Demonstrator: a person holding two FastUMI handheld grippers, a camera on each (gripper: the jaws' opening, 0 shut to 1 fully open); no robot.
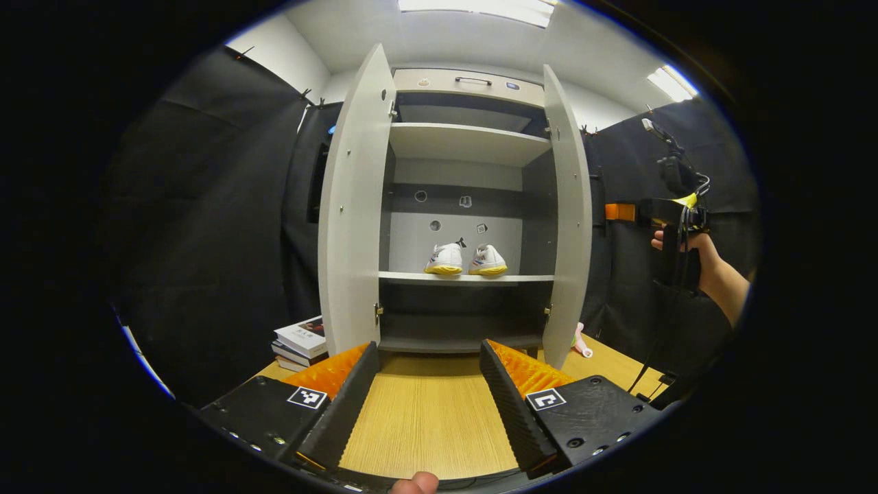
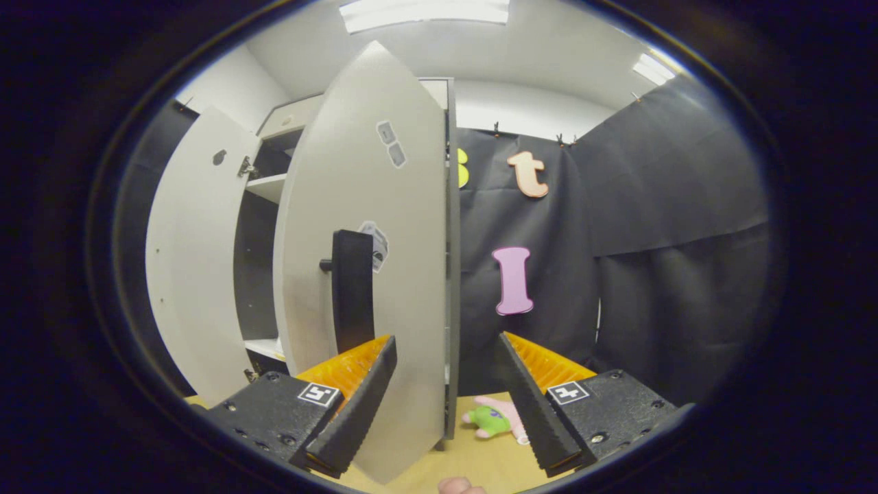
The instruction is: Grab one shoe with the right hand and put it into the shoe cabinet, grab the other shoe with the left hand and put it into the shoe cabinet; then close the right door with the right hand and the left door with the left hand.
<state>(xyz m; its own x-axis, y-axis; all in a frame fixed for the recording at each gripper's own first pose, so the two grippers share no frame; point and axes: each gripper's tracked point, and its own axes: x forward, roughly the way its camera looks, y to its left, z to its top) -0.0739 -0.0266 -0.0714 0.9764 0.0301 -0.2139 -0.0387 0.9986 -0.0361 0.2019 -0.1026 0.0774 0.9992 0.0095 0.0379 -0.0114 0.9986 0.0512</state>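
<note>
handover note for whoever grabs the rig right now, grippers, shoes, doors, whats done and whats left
Left gripper: open, empty, held back over the table, facing the shoe cabinet.
Right gripper: open, empty, at the outer face of the right door, near its black handle, not gripping it.
Shoes: left shoe and right shoe sit side by side on the middle shelf.
Done: both shoes stowed.
Left: the right door and left door both stand open; close right with the right gripper, then left with the left.
</note>
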